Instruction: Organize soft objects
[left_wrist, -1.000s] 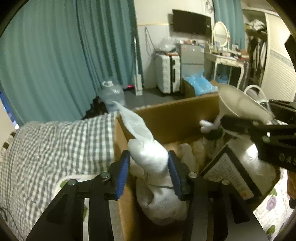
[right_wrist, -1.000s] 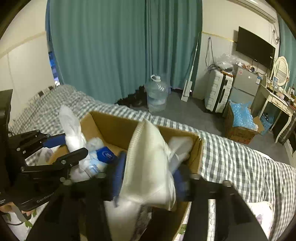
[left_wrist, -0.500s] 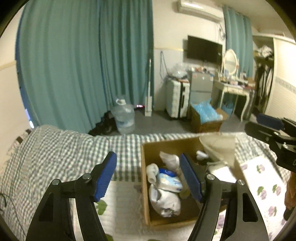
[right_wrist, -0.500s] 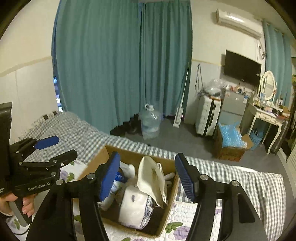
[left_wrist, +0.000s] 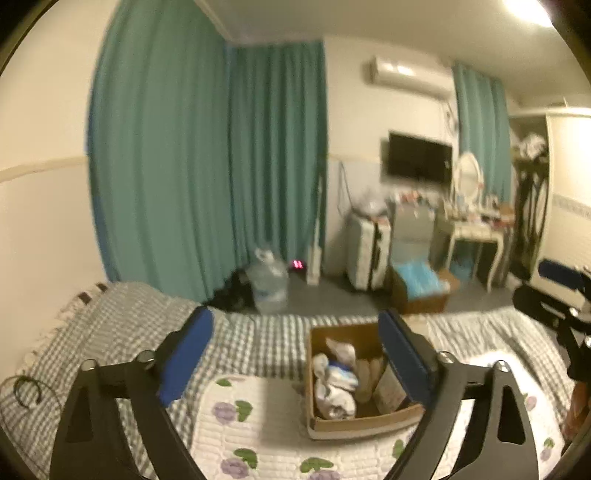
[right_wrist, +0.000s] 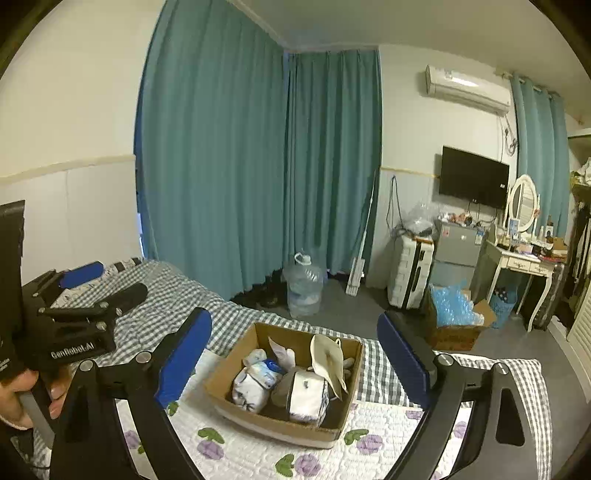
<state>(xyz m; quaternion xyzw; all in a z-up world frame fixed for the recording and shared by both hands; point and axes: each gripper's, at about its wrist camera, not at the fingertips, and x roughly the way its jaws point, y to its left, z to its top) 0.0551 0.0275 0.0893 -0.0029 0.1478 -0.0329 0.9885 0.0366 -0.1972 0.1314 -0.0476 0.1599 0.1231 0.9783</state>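
A cardboard box (right_wrist: 236, 400) stands on the bed and also shows in the left wrist view (left_wrist: 365, 421). It holds white soft bundles (right_wrist: 251, 384), a white wrapped block (right_wrist: 306, 397) and a cream cloth piece (right_wrist: 327, 360). In the left wrist view the bundles (left_wrist: 334, 380) lie at the box's left side. My left gripper (left_wrist: 295, 358) is open and empty, held high and back from the box. My right gripper (right_wrist: 295, 360) is open and empty, also well above and back from the box.
The bed has a grey checked cover (right_wrist: 173, 299) and a white flowered quilt (right_wrist: 243, 446). Beyond it stand teal curtains (right_wrist: 258, 166), a water bottle (right_wrist: 303, 286), a white suitcase (right_wrist: 410, 275), a box of blue bags (right_wrist: 452, 314) and a dressing table (right_wrist: 524, 258).
Both grippers let go of their white soft things into the box, opened wide, and pulled up and back from the box. The box now looks small and far.
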